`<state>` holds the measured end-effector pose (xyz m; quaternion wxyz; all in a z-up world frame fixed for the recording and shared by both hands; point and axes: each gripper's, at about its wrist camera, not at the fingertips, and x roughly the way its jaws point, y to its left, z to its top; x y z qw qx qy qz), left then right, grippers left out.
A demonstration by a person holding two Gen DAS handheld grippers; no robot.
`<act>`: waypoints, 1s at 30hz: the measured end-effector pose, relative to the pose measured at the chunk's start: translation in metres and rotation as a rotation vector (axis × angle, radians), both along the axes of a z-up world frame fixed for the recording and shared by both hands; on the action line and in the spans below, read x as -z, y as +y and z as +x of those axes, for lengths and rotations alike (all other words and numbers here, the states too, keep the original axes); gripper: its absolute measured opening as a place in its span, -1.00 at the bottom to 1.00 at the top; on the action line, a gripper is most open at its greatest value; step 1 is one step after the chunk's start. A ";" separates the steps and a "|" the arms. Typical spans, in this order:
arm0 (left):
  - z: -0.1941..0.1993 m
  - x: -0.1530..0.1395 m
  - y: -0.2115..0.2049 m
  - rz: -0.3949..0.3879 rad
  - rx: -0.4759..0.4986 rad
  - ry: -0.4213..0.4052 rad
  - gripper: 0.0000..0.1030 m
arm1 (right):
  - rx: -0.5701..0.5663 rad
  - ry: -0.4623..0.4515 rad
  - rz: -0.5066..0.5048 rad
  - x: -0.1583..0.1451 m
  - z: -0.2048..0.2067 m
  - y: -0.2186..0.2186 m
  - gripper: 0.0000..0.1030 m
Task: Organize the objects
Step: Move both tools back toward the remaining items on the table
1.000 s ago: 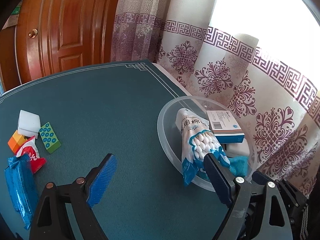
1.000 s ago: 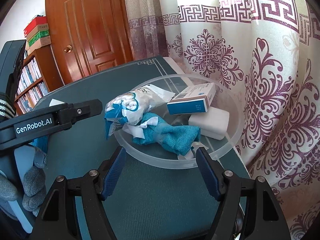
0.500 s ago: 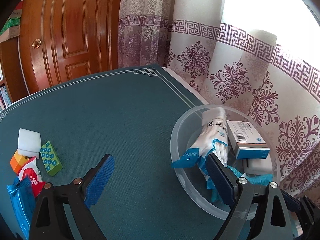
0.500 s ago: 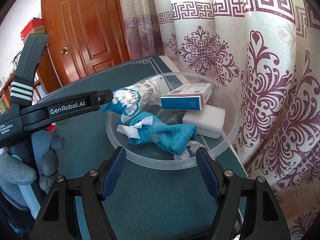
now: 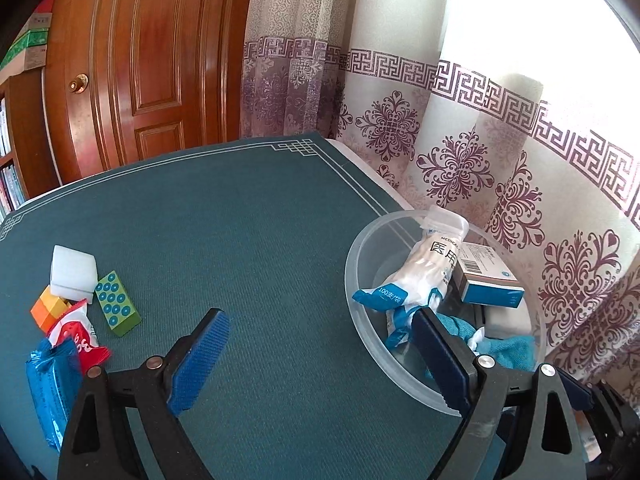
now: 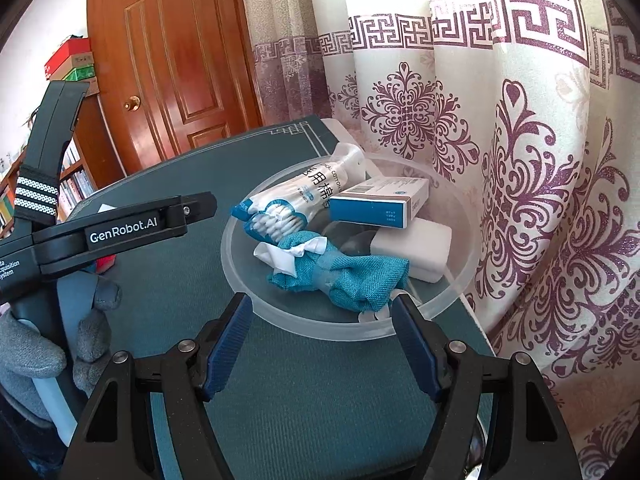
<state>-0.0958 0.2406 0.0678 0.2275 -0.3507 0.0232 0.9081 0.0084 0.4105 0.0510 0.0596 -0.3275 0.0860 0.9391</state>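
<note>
While a gloved hand (image 6: 36, 364) steadies the left gripper (image 5: 320, 356) above the teal table mat (image 5: 248, 240), its blue-padded jaws stand wide apart with nothing between them. The clear round plastic bowl (image 6: 460, 280) sits at the mat's edge beside the patterned curtain (image 6: 540, 160), holding a bag of cotton swabs (image 6: 296, 200) propped against the rim, a blue-and-white carton (image 6: 380, 204) lying on a white block (image 6: 420, 248), and a teal cloth pouch (image 6: 352, 276). The right gripper (image 6: 322, 344) hangs just short of the bowl's near rim, jaws parted and empty. Across the mat, well apart from the bowl, lie a white sponge block (image 5: 74, 272), a green dotted brick (image 5: 118, 304), an orange cube (image 5: 48, 308), a red-and-white sachet (image 5: 84, 344) and a blue foil packet (image 5: 50, 388), clustered together.
</note>
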 end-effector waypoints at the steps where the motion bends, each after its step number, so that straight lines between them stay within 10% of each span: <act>1: 0.002 -0.002 -0.002 0.002 -0.001 0.004 0.86 | -0.002 0.002 0.000 -0.001 0.001 -0.002 0.43; 30: 0.023 -0.039 -0.149 0.074 -0.257 0.085 0.96 | -0.190 -0.017 -0.024 -0.005 -0.009 -0.090 0.43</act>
